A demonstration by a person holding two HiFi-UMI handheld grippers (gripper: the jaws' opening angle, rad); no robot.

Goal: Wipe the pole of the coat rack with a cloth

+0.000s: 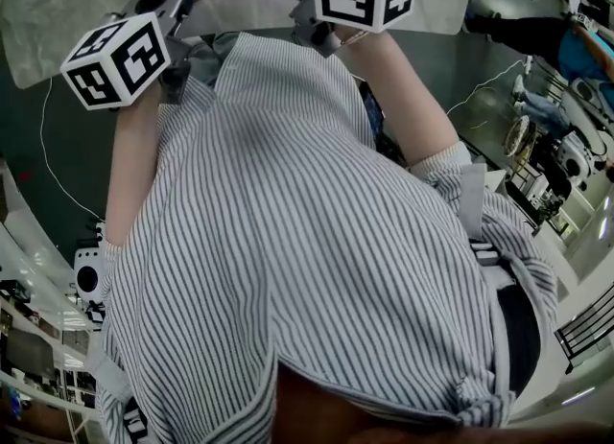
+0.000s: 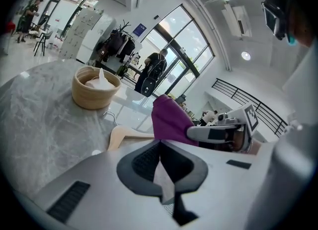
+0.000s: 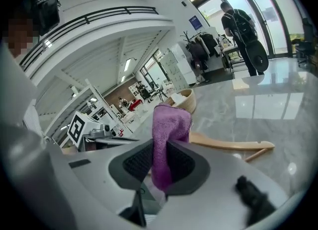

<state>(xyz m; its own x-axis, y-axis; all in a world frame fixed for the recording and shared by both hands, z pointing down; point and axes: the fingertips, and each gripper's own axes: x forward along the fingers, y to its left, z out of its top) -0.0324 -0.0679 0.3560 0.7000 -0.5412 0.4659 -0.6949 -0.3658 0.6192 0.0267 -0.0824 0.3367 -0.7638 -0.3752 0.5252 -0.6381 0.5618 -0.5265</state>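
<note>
Clamping a purple cloth (image 3: 171, 122), the right gripper (image 3: 161, 147) has its jaws closed tight on the fabric, w/ the cloth's upper part sticking up past the tips and folding over. Cloth is held over a grey marble table (image 3: 258, 105), w/ a wooden hanger (image 3: 228, 143) lying flat on the top just beyond it. Left gripper (image 2: 160, 142) sits to the left of the right one, jaws brought together at the tips, gripping nothing; the pale sliver lower down btw the pads is prob. just the surface seen through the gap, hard to tell. Round wooden bowl (image 2: 94, 91) w/ white paper in it stands farther back on the table, apart from the hanger. Head view is mostly the person's striped shirt (image 1: 317, 241), both grippers up at its far edge. Far bg: coat rack (image 2: 117, 45) loaded w/ dark clothes, well apart from both grippers and from the cloth; a person w/ a backpack (image 2: 151, 70) stands by the glass doors (image 2: 186, 40).
</note>
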